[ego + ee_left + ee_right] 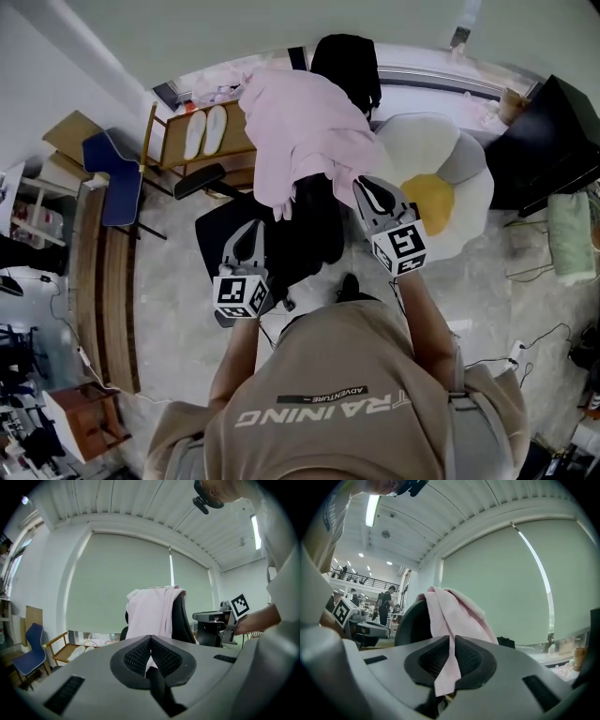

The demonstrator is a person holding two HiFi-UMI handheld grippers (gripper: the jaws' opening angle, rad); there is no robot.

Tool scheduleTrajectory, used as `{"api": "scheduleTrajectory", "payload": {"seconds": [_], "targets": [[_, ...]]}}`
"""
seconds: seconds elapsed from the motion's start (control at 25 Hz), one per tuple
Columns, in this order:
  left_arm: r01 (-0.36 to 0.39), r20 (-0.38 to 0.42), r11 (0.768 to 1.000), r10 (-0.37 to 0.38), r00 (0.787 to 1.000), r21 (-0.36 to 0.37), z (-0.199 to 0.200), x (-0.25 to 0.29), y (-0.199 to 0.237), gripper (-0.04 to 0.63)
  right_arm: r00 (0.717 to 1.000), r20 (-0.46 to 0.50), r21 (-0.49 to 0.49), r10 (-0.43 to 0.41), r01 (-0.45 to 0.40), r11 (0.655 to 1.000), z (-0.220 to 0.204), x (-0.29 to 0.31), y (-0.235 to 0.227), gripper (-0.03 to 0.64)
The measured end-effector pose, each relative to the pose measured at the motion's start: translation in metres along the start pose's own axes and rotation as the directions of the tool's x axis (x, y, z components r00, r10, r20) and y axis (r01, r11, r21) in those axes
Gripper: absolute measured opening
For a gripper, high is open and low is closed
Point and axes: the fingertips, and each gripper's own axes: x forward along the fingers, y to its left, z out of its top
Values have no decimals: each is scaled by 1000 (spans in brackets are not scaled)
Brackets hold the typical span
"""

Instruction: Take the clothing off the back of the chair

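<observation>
Found the chair back (180, 620) mostly covered by the pink garment (150, 613). Cannot tell whether the garment's strip runs on below the right gripper (451, 639) jaws: dark slot there. Cannot see the chair's lower part behind the left gripper (151, 644). Unable to make out the distant figures (386, 604): too small. Noted the person's shirt (347, 403) cut off at the bottom edge.

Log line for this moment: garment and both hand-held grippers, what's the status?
pink garment: draped over chair back | right hand-held gripper: shut on its hanging edge | left hand-held gripper: shut, empty
</observation>
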Motion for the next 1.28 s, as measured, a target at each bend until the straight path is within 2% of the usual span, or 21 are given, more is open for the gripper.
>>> {"api": "scheduleTrajectory", "payload": {"seconds": [0.24,0.32,0.36,0.4,0.44,0.48,0.84,0.92,1.08,1.16,1.28], "targets": [[-75,6,997,75,997,-13,2,26,17,14,999,-29,-44,30,-31,999,-10,20,-13,37],[-83,-2,996,83,997,-26,-1,30,19,14,999,-44,-77,7,-11,997,-14,25,-17,38],[-82,-7,996,82,997,-26,-1,31,20,14,999,-52,-97,-15,10,995,-17,28,-18,60],[-81,-10,996,81,997,-23,-2,32,22,14,997,-63,-114,-38,30,993,-21,30,-20,183],[-82,-11,996,81,997,-21,-1,32,24,14,996,-74,-125,-57,48,991,-25,33,-21,239],[-83,-10,996,83,997,-19,-1,33,27,14,994,-81,-130,-74,63,990,-29,37,-24,251],[-79,4,997,79,997,-8,8,36,51,14,962,-92,-216,-258,234,948,-41,62,-65,253],[-86,17,996,86,996,-4,14,36,56,14,956,-64,-197,-285,268,943,-34,60,-75,253],[-101,41,995,101,994,-3,22,35,63,14,942,26,-88,-335,336,938,-11,43,-100,252],[-108,48,994,108,993,-4,22,33,67,14,945,22,-62,-327,328,943,-10,48,-104,252],[-121,49,993,121,991,-13,23,29,69,14,965,-6,-63,-262,261,963,-10,70,-93,252]]}}
